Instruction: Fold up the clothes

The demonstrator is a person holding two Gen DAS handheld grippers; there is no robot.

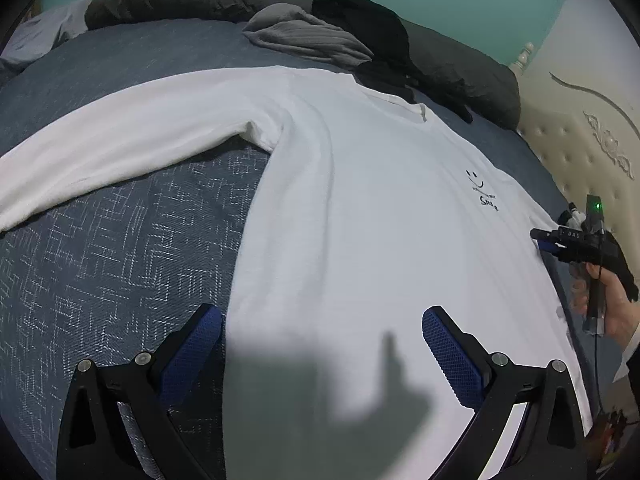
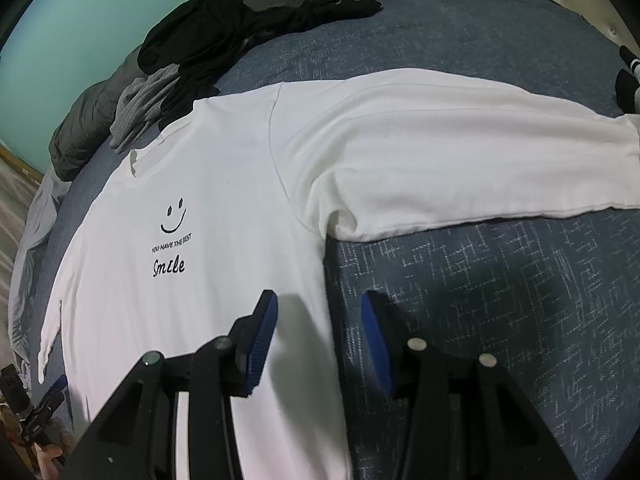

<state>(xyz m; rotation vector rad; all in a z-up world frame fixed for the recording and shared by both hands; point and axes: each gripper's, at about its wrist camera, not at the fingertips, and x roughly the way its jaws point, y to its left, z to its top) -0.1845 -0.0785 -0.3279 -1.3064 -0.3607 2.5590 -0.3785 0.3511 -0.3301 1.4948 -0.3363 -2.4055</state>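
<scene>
Lies flat, front up, on the blue bedspread [image 2: 500,288] — white shirt [image 1: 360,208], sleeves out sideways, collar away. Left gripper [image 1: 322,344] and right gripper [image 2: 318,332] both spread, empty, each over one side edge.

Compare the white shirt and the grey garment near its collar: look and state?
The white shirt lies spread flat with both sleeves out; the grey garment is bunched in a heap. The white shirt carries a printed smiley and text; the grey garment shows only ribbed folds, no print visible. The white shirt covers far more of the blue bedspread. Both rest on that bedspread.
</scene>
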